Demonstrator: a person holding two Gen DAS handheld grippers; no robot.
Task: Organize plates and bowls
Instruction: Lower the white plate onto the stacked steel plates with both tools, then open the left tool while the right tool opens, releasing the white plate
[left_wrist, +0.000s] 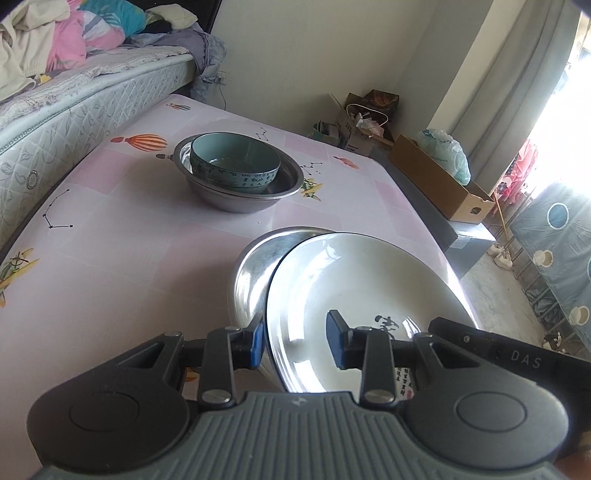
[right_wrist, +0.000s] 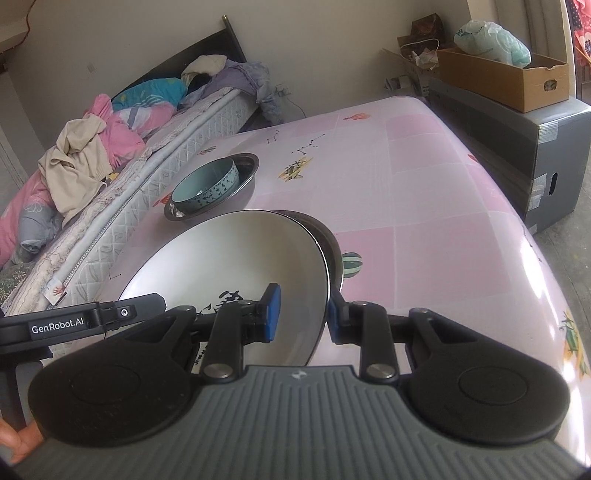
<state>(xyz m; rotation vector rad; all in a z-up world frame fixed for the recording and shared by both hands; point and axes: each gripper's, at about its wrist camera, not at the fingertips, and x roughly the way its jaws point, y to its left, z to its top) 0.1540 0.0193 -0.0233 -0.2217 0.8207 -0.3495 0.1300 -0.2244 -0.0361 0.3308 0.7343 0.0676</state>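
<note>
Now the plate (left_wrist: 354, 295) is gripped by both claws (left_wrist: 295, 341) (right_wrist: 303, 314) near the bowls (left_wrist: 236, 166) — next, careful, level lowering is called for.

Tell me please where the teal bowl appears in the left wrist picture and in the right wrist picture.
Left wrist view: the teal bowl sits upper centre, inside the steel basin, beyond the white plate.
Right wrist view: the same bowl sits left of centre, in the basin, close to the mattress.
Shared landmark: the cardboard box beyond the table, upper right in both views.
</note>
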